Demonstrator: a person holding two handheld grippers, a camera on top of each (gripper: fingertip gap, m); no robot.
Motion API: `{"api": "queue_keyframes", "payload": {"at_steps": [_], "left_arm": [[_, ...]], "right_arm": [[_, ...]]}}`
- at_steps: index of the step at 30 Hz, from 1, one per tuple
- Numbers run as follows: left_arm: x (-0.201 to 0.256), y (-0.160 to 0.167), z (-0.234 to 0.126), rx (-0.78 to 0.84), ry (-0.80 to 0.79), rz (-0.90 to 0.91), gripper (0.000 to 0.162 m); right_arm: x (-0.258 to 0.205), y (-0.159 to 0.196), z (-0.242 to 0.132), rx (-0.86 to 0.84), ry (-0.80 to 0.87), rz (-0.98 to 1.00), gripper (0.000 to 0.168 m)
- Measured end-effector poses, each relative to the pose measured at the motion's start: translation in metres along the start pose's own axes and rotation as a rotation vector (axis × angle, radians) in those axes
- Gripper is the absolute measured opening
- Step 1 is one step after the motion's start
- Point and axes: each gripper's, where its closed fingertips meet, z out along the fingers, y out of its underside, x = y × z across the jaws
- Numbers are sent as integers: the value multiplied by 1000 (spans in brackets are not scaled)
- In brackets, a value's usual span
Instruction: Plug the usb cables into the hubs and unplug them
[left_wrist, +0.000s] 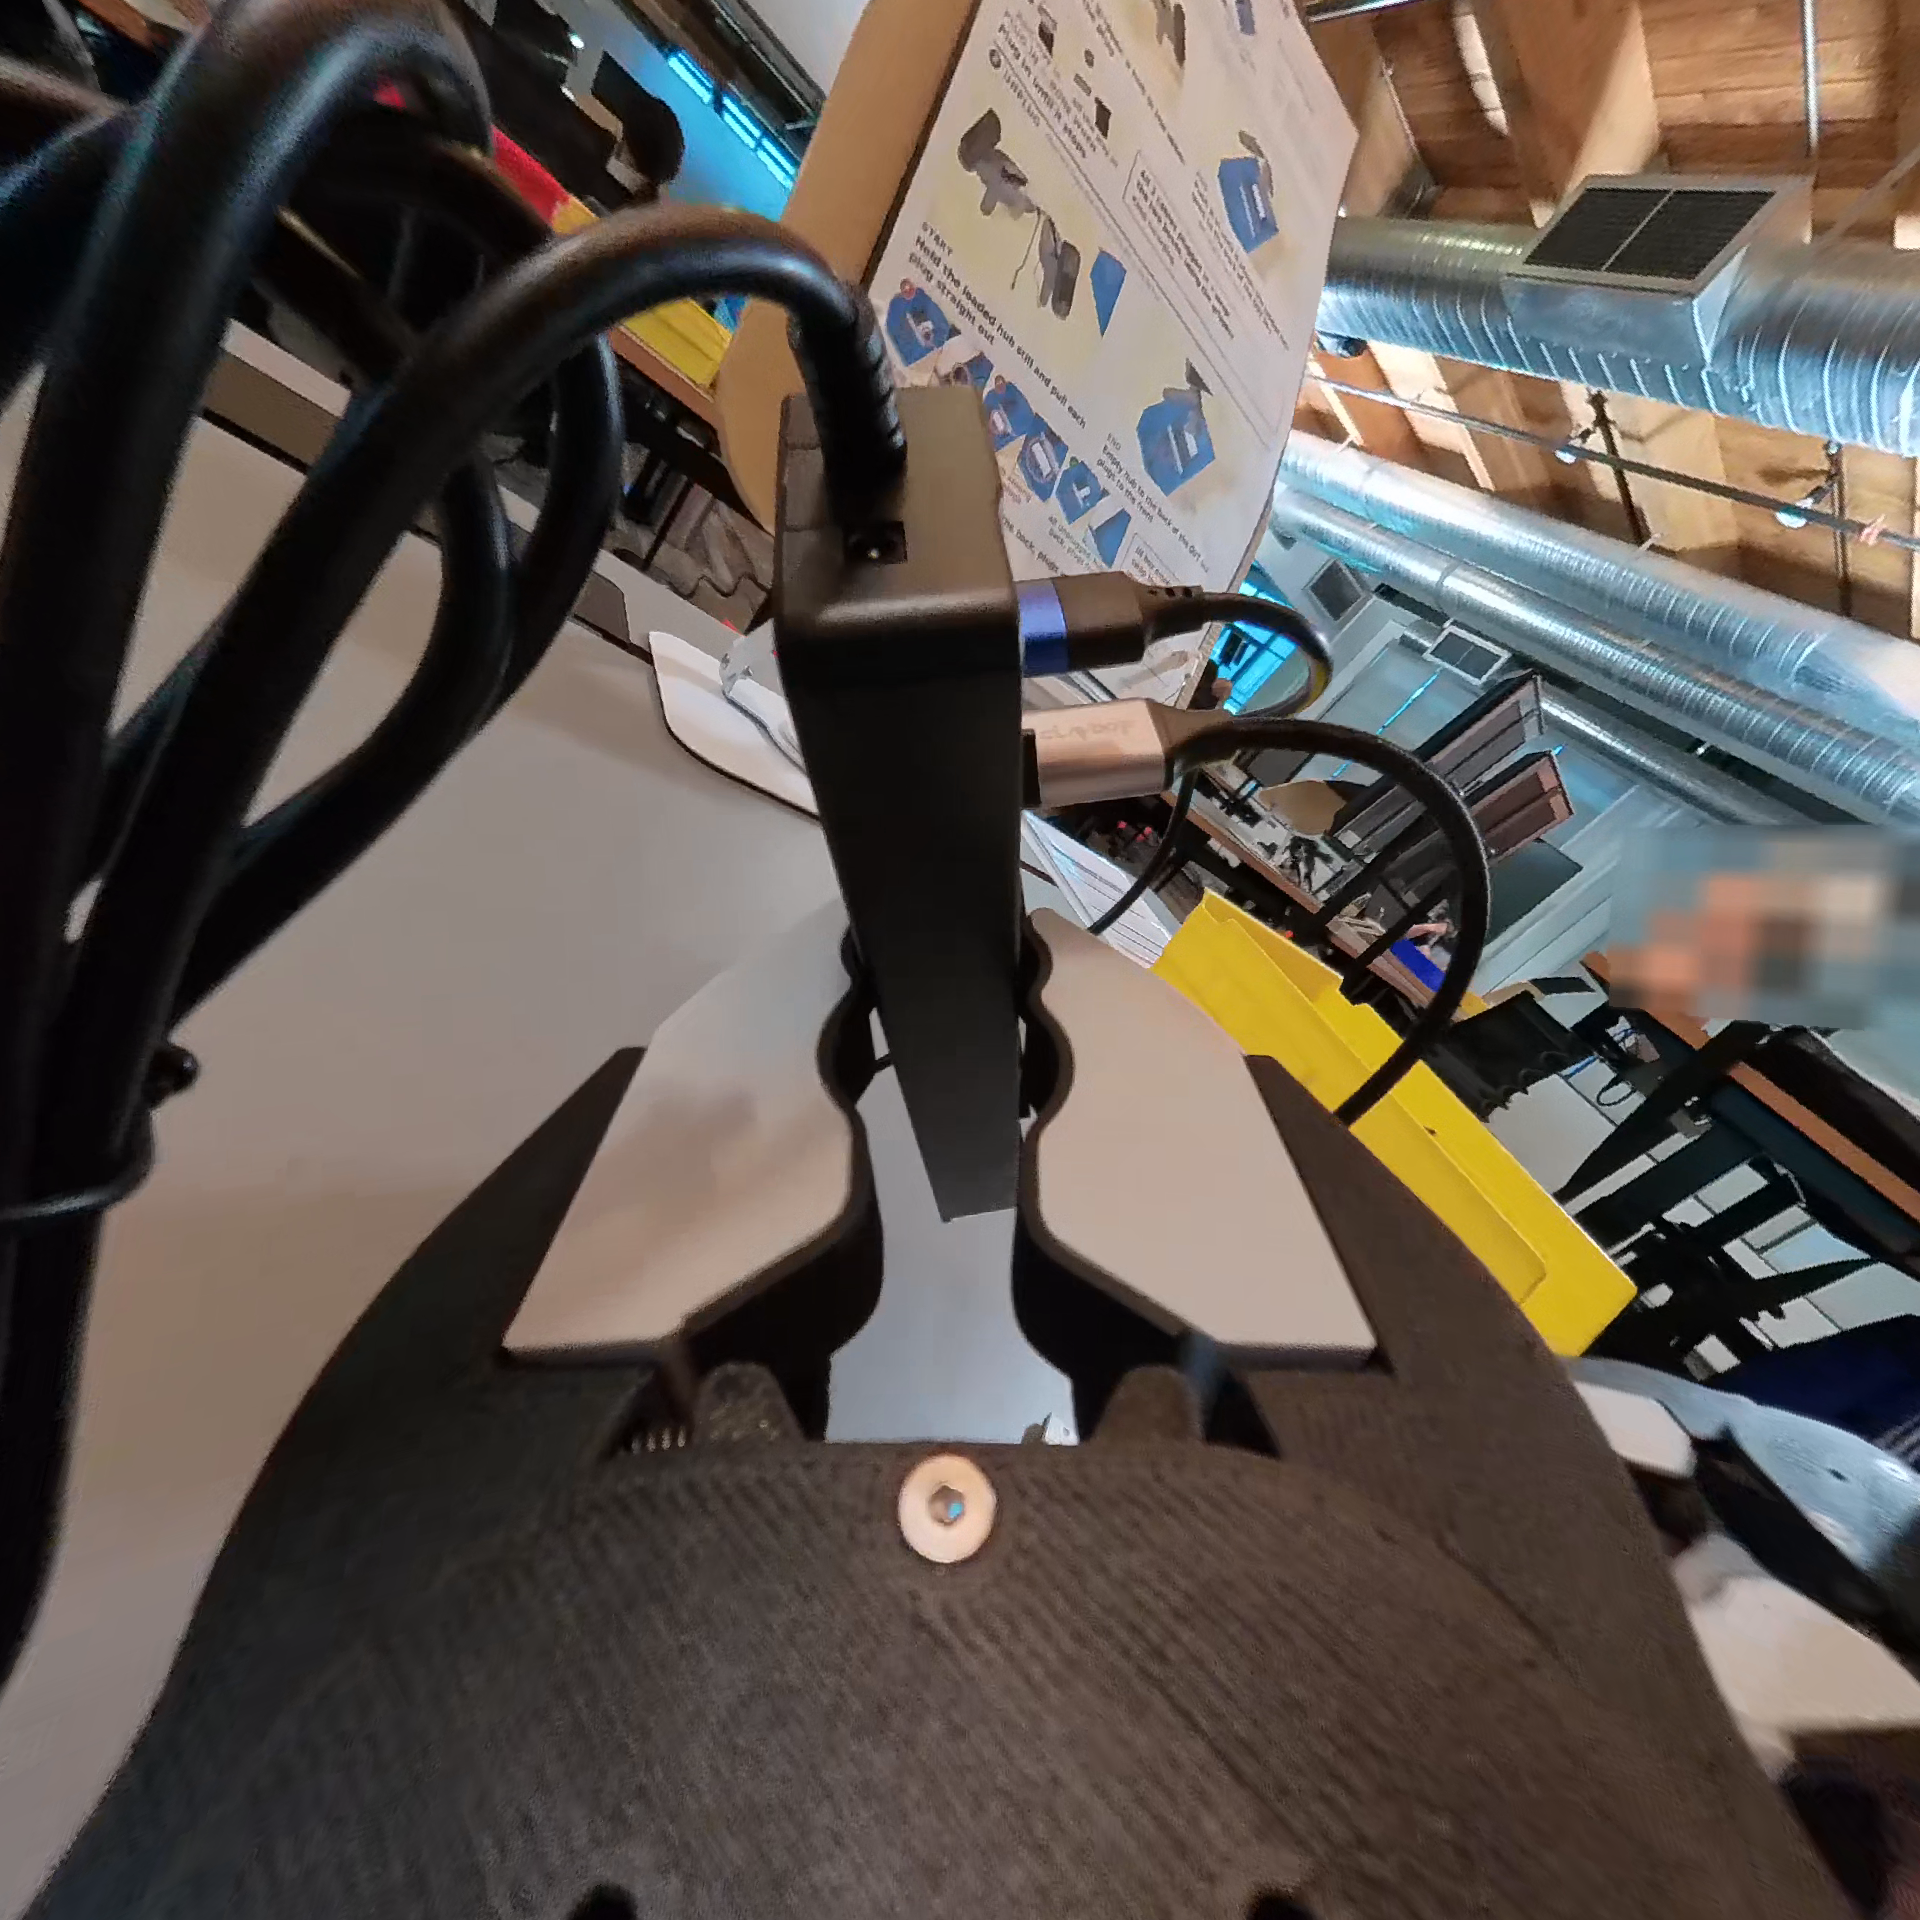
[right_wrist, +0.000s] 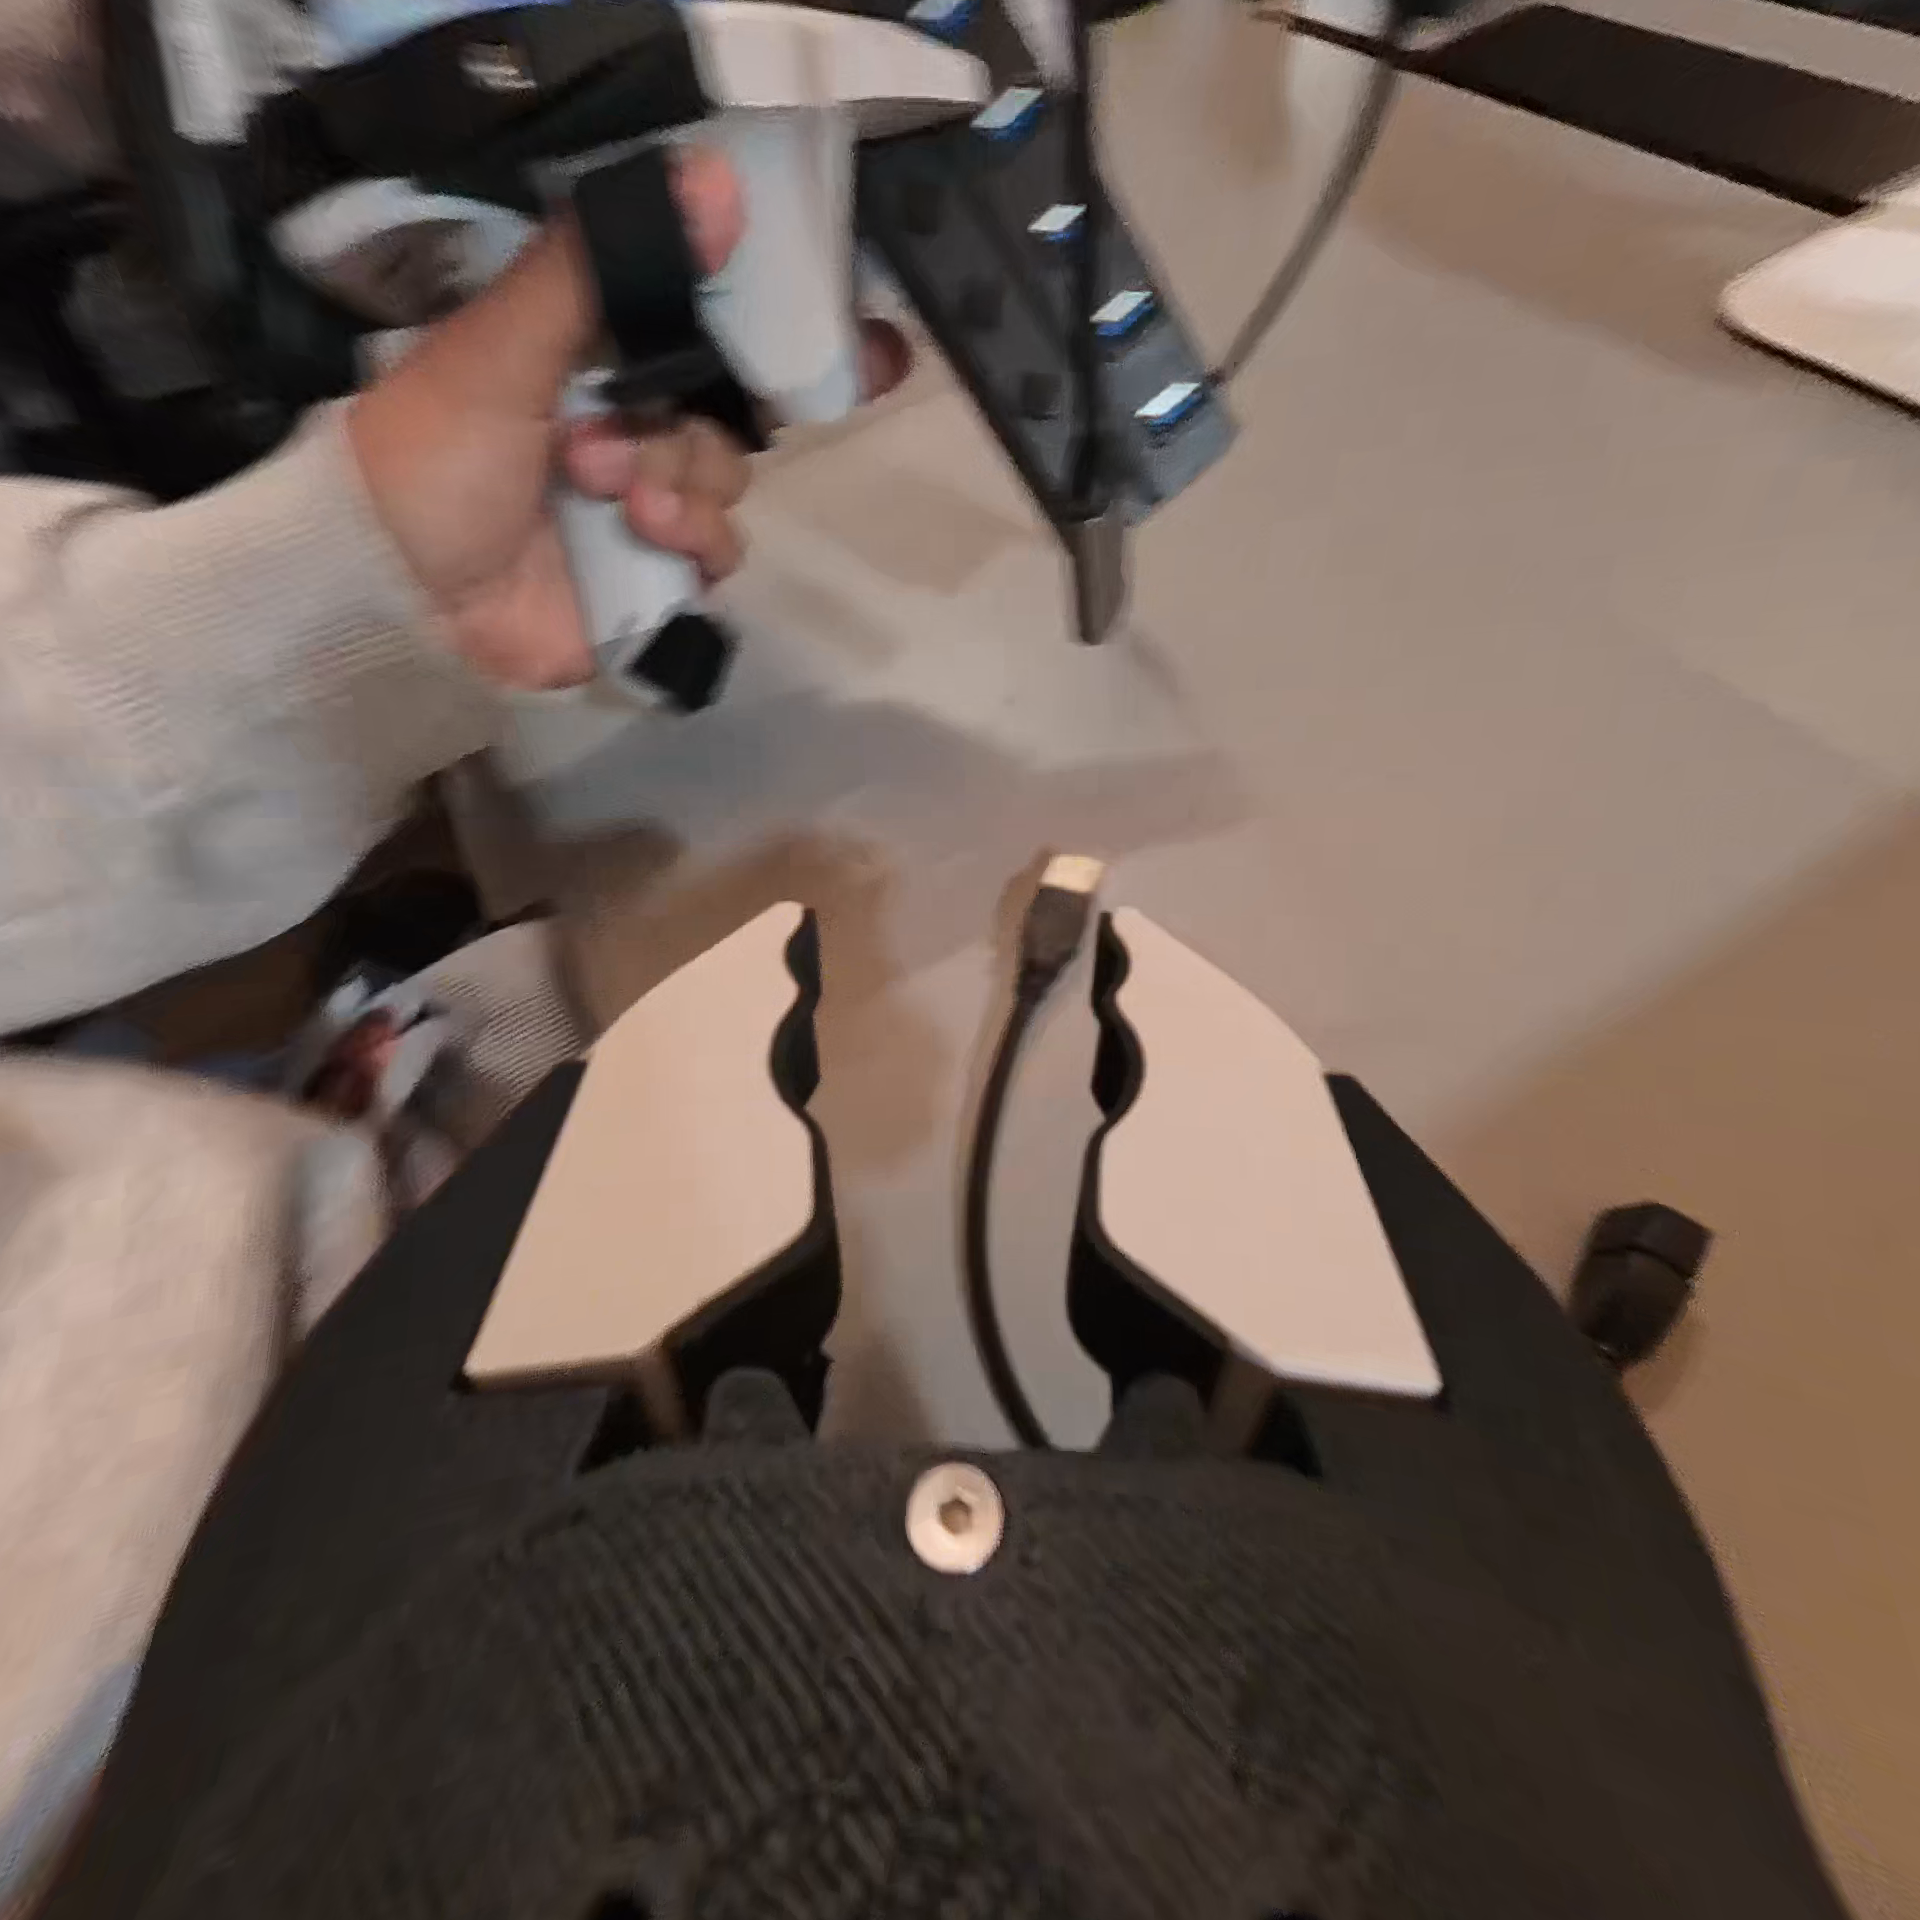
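Left tongs (left_wrist: 940, 997): clamped on the hub (left_wrist: 904, 790), gripping its lower half, hub standing up off the worktop (left_wrist: 364, 831).
Hub lead: thick black cord (left_wrist: 665, 249) arcs off the top end into a tangle at left.
Plugs seated: blue-ringed plug (left_wrist: 1081, 629) and silver plug (left_wrist: 1101, 764) sit in the hub's right face, one above the other.
Right tongs (right_wrist: 951, 966): apart, holding nothing.
Loose plug (right_wrist: 1062, 914): lies on the worktop between the fingertips, nearer the right one, metal tip pointing away, its cable (right_wrist: 987, 1164) running back between the open fingers.
Free ports (right_wrist: 1127, 312): blue slots showing along the raised hub, seen from the right wrist.
Doing it well: I'd centre the tongs on the plug body, not the cable, close squarely, then line the tip up with a blue slot before pushing.
Watch: view is blurred; the left grip must hold steady against the push.
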Motion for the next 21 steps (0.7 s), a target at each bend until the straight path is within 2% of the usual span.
{"api": "queue_keyframes", "payload": {"at_steps": [3,6,10,11,13,17,21], "left_arm": [[-2,2,-1,-16,17,-11,24],[0,3,-1,-31,44,6,24],[2,8,3,-51,63,25,24],[3,10,4,-56,68,23,24],[5,13,5,-64,80,23,24],[13,14,5,-65,101,64,24],[25,16,4,-66,121,169,25]], "right_arm": [[24,9,29,-63,170,28,47],[31,38,50,-279,237,-19,45],[29,40,53,-268,254,-105,14],[28,39,52,-256,242,-111,14],[28,30,46,-178,210,-85,13],[22,-15,10,131,78,-41,12],[-7,-66,-51,509,-275,95,11]]}}
